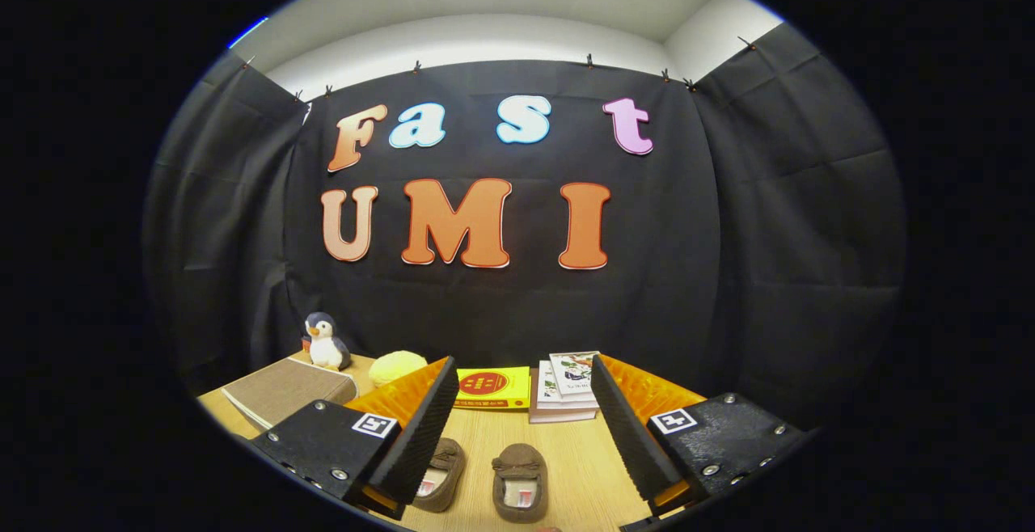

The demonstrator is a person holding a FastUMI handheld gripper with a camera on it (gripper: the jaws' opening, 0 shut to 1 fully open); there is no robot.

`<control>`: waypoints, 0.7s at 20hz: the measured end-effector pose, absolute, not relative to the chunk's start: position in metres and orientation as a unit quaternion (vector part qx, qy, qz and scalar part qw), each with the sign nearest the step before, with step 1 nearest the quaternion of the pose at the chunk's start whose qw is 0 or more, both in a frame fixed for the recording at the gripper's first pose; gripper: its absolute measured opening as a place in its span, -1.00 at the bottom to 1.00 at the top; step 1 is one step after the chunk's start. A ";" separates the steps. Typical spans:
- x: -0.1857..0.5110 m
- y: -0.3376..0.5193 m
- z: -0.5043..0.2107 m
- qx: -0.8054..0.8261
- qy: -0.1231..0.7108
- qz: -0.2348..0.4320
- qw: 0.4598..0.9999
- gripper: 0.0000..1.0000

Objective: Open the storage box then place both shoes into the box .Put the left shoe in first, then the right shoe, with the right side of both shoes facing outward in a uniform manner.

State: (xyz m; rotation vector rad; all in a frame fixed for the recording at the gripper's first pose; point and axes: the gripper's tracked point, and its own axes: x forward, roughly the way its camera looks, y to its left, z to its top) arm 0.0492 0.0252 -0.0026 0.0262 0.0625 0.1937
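Gripper view, claw (517,427) spread, shoes (485,479) between fingers

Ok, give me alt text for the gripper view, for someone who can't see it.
The open gripper hovers over a wooden table, its jaws spread wide, with two brown shoes lying between them. Beyond the jaws sit a yellow book, a stack of books, a toy penguin and a brown box.

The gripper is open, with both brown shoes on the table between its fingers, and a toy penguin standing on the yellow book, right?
Not quite: in the gripper view the toy penguin stands by the brown storage box, not on the yellow book. The gripper is open, both brown shoes between its fingers.
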 end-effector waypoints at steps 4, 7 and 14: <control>0.047 0.057 -0.025 0.045 0.057 0.134 0.988 0.96; 0.049 0.091 -0.049 0.089 0.101 0.192 0.972 0.96; 0.050 0.163 -0.108 0.242 0.220 0.314 0.891 0.97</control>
